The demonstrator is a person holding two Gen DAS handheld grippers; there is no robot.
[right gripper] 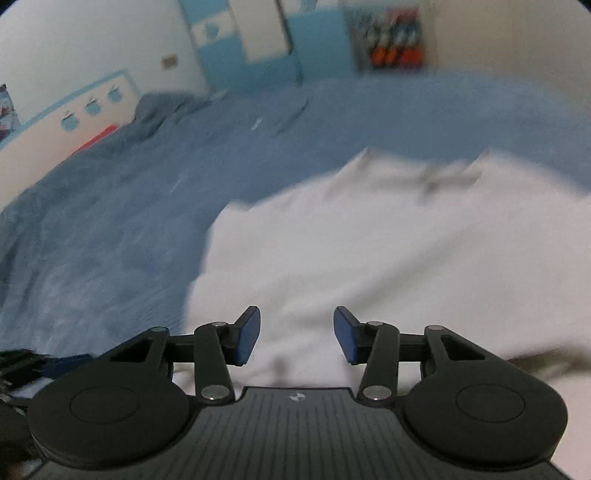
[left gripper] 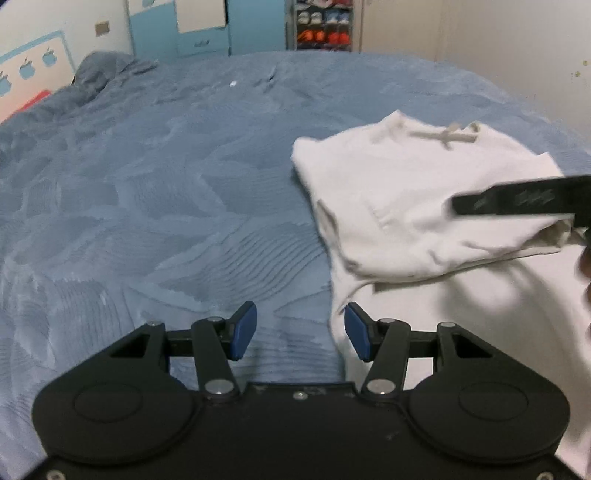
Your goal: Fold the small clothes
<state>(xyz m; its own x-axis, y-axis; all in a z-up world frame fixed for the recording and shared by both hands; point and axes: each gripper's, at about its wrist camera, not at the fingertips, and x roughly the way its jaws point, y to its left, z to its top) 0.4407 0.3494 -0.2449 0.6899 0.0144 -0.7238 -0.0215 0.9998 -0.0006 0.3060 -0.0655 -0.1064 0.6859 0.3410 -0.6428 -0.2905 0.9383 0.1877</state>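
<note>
A white garment [left gripper: 406, 206] with a drawstring [left gripper: 448, 134] lies on the blue bedspread [left gripper: 166, 192], its upper part folded over the lower. My left gripper [left gripper: 300, 332] is open above the bedspread, with its right pad just at the garment's left edge and nothing between the pads. In the blurred right wrist view, my right gripper [right gripper: 297, 336] is open low over the same white garment [right gripper: 369, 258] and empty. One black finger [left gripper: 517, 201] of the right gripper reaches in over the fold from the right edge of the left wrist view.
The bedspread stretches wide to the left and far side. A bunched blue pillow or blanket [left gripper: 99, 70] lies at the far left. Beyond the bed stand a blue cabinet [left gripper: 203, 37] and a shoe rack [left gripper: 323, 26]. A pale wall [left gripper: 498, 44] is at the right.
</note>
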